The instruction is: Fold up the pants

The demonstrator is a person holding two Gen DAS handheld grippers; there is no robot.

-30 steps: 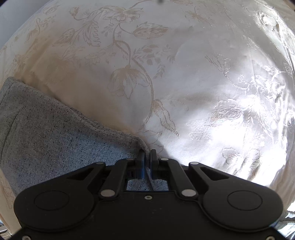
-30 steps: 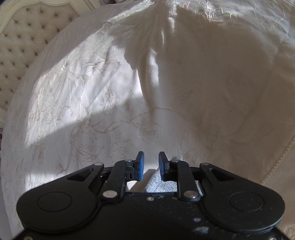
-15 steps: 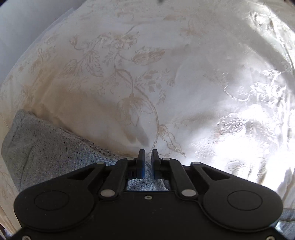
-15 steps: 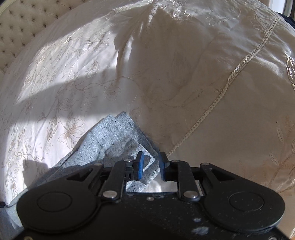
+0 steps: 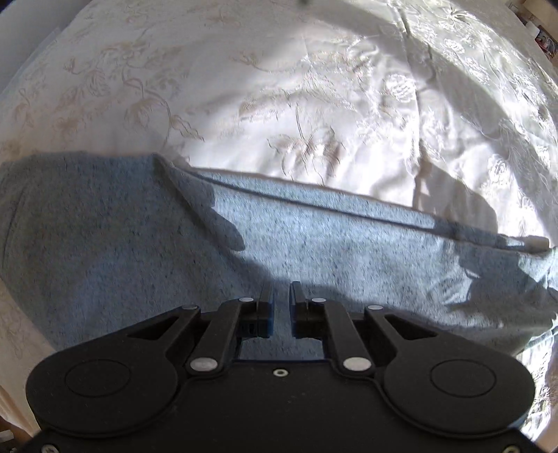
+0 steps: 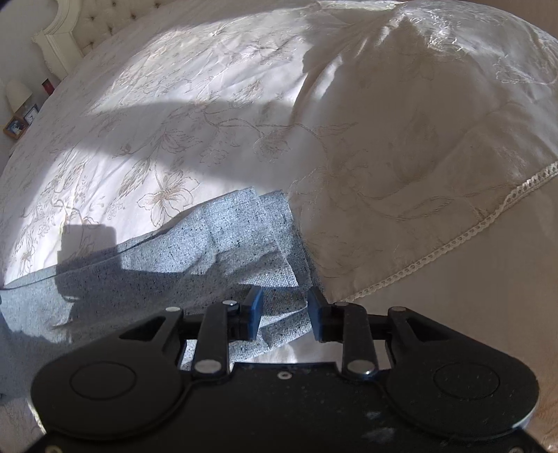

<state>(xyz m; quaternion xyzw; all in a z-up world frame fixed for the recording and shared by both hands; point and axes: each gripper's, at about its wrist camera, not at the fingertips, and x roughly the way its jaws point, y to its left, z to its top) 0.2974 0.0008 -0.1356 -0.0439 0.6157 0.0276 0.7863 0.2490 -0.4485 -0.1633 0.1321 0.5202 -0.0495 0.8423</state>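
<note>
Grey-blue speckled pants (image 5: 314, 251) lie flat on the bed and fill the lower half of the left wrist view, with a seam running across them. My left gripper (image 5: 280, 291) hovers over the cloth, pointing steeply down. Its jaws stand a narrow gap apart and are opening, with nothing pinched between them. In the right wrist view the stacked leg ends of the pants (image 6: 226, 244) lie beside a pillow. My right gripper (image 6: 284, 301) is over their edge, its jaws opening. Cloth lies under the gap and the pads do not press on it.
A white bedspread (image 5: 279, 87) with floral embroidery covers the bed (image 6: 174, 104). A pillow with lace trim (image 6: 453, 240) rises right of the leg ends. A tufted headboard (image 6: 94, 21) and a bedside table with a picture frame (image 6: 15, 127) sit at the far left.
My left gripper let go of the pants corner, parted its jaws and swept across over the middle of the pants. My right gripper rolled and widened, and the leg ends came into its view.
</note>
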